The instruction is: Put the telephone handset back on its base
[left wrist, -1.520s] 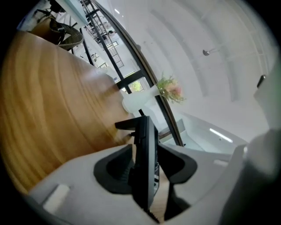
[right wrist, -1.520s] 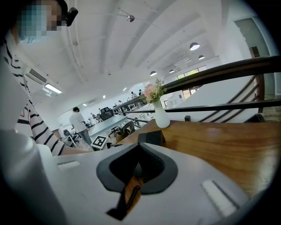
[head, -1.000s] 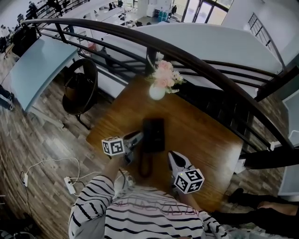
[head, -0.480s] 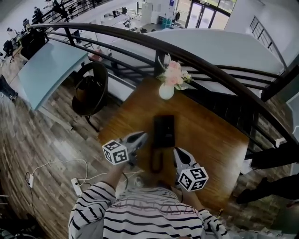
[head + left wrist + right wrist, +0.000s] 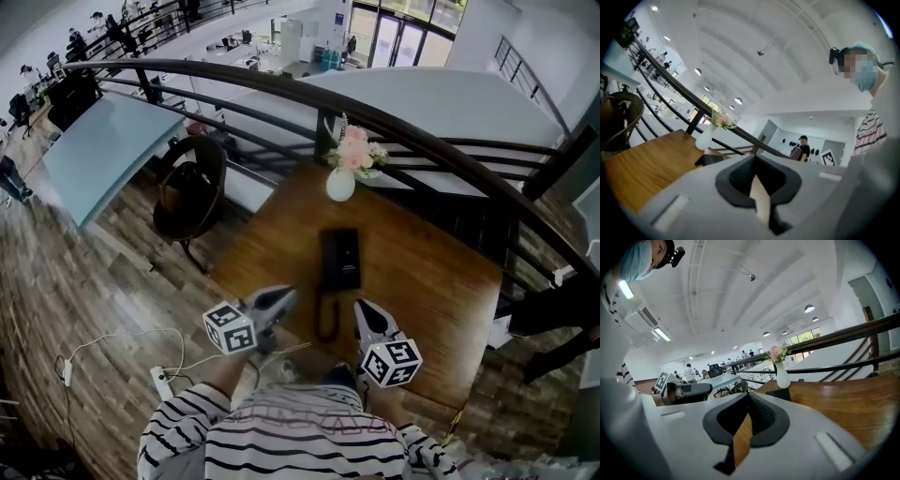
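We cannot make out the parts of the dark phone; left gripper and right gripper point toward it, both closed, empty.

Bright, even light; fisheye-bent edges; close jaws out of focus.

An open-plan office: a mezzanine railing overlooks desks and people far off (glass doors beyond) — near, a table bears a phone.
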`<state>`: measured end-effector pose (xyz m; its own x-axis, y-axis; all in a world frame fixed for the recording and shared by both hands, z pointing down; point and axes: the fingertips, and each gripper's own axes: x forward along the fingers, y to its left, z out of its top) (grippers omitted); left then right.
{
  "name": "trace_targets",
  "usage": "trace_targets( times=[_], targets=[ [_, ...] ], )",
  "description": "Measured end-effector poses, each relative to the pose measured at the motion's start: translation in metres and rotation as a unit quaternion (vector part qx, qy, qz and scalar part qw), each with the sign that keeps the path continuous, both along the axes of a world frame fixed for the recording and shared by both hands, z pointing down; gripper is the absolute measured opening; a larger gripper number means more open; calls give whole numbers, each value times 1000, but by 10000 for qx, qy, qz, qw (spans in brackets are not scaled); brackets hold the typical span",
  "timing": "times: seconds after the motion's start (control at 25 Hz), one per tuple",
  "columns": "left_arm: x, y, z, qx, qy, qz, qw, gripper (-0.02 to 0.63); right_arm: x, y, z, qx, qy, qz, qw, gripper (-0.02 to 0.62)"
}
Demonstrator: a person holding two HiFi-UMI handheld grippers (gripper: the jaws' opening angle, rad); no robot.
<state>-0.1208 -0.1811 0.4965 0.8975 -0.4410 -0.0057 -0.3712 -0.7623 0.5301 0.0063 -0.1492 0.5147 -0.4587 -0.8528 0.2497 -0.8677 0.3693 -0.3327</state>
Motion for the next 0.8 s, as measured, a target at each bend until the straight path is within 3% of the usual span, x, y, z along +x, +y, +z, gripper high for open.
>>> trace_targets(
  times=[0.44, 0.68, 0.8],
  targets=[
    [22, 48, -12, 44, -71, -424, 9991, 0, 25, 43, -8, -18, 92, -389, 9992, 0],
    [90, 116, -15, 212, -325, -653, 9971, 0, 87, 103, -6, -25, 75, -674, 9977, 0],
    [77, 123, -14, 206, -377, -784, 9960, 0, 81, 105, -5, -49, 95, -767, 9970, 0]
  ],
)
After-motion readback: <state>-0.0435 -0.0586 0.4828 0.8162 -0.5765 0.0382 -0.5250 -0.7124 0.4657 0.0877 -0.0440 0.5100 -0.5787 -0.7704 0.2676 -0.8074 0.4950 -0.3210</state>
